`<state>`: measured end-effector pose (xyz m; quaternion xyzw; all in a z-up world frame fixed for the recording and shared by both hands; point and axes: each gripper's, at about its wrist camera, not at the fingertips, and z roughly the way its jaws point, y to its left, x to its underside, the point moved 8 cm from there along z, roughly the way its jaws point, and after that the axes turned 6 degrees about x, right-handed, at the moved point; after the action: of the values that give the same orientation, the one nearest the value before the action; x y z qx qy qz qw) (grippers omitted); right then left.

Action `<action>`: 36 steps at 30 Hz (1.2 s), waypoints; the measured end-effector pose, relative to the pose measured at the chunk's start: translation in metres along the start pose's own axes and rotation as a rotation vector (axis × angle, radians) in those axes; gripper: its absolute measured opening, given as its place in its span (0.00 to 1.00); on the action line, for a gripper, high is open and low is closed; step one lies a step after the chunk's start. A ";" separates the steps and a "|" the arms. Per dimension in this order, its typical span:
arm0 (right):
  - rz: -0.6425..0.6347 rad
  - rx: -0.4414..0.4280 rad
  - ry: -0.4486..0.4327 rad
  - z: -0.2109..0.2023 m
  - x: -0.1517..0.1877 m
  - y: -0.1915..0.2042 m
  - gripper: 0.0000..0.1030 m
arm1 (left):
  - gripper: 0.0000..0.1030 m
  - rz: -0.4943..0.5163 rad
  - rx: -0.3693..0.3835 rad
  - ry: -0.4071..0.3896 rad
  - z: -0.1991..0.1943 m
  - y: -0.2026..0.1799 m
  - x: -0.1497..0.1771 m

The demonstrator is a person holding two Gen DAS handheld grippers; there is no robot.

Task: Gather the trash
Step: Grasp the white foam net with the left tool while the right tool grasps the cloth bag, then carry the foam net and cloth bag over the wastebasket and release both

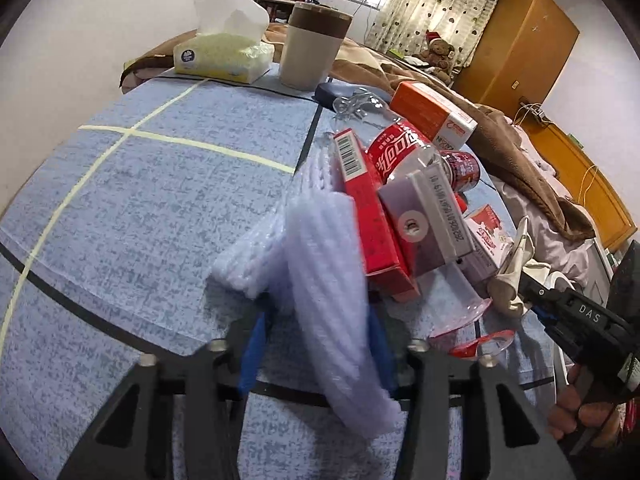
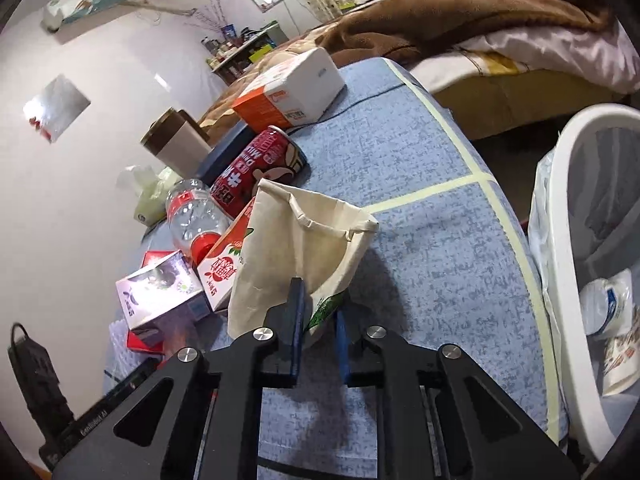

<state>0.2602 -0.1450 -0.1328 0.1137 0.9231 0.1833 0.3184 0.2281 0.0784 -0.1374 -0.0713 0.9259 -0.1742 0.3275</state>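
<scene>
- the left gripper (image 1: 316, 344) has its jaws closed narrow on a strip of white foam wrap (image 1: 320, 280), whose long axis runs away from the jaws toward the pile, one end drooping down past them.
- the right gripper (image 2: 318, 320) has its jaws pinched on the bottom edge of a cream cloth bag (image 2: 296, 252), which stands with its open mouth up and away from the jaws; the bag looks empty from here.
- the bag sits to the right of the foam, just beyond the pile, so i'd judge the foam has to swing rightward and over the bag's mouth.
- the rest of the trash lies heaped on the blue desk (image 1: 160, 200): a cola bottle (image 1: 400, 148), a red box (image 1: 368, 216), a red can (image 2: 256, 168), a juice carton (image 2: 224, 268), all touching.
- a white bin (image 2: 580, 240) stands beside the desk on the right, already holding a plastic bottle (image 2: 608, 304) and some wrappers.
</scene>
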 end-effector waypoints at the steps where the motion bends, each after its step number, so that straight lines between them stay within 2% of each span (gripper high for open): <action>1: -0.016 0.001 -0.007 -0.001 0.000 0.002 0.10 | 0.37 0.002 0.004 -0.003 0.000 -0.001 0.000; 7: -0.085 0.032 -0.054 -0.013 0.000 0.009 0.09 | 0.29 0.025 0.014 -0.030 -0.009 -0.008 0.001; 20: -0.151 0.036 -0.148 -0.049 0.001 0.019 0.09 | 0.29 0.082 0.006 -0.090 -0.042 -0.021 0.002; 28: -0.163 0.053 -0.209 -0.077 -0.002 0.016 0.09 | 0.29 0.153 0.018 -0.144 -0.068 -0.051 0.000; 36: -0.179 0.100 -0.290 -0.114 -0.007 0.001 0.09 | 0.29 0.234 0.073 -0.172 -0.083 -0.094 -0.001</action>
<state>0.1939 -0.1771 -0.0453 0.0721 0.8818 0.0897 0.4573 0.1784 0.0140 -0.0418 0.0343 0.8895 -0.1615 0.4261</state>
